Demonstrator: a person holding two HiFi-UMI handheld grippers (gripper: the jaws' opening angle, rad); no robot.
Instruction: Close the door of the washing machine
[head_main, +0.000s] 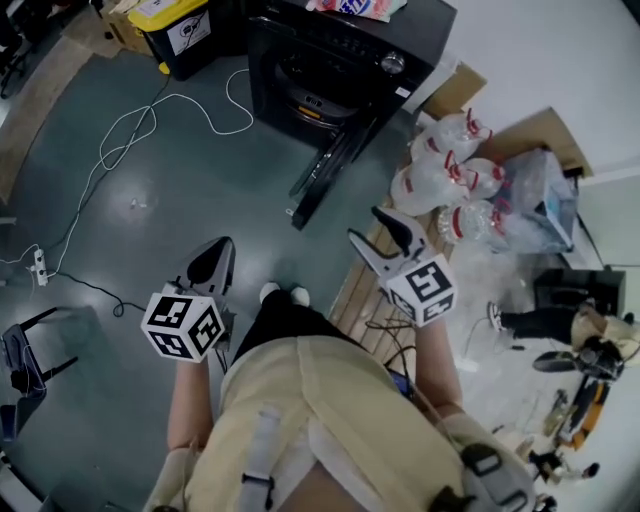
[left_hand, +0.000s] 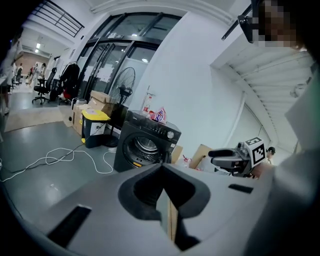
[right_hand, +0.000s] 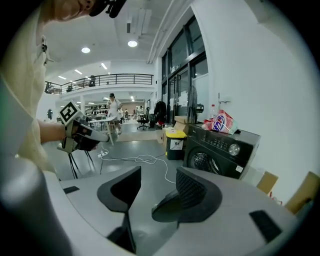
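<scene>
I'm on the approach. The washing machine (head_main: 340, 50) sits top centre in the head view, its door (head_main: 328, 170) swung open. My right gripper (head_main: 365, 224) gapes empty; my left gripper (head_main: 218, 255) is pinched together on nothing. Next I'd reach the door's edge and push.

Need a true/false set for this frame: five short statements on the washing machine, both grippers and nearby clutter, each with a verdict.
1. The washing machine door stands open. True.
2. The right gripper is clamped on the door. False: its jaws are apart with nothing between them, clear of the machine.
3. The left gripper has its jaws together. True.
4. The top of the washing machine is bare. False: a packet lies on it.
5. A yellow-lidded bin stands beside the machine. True.
</scene>
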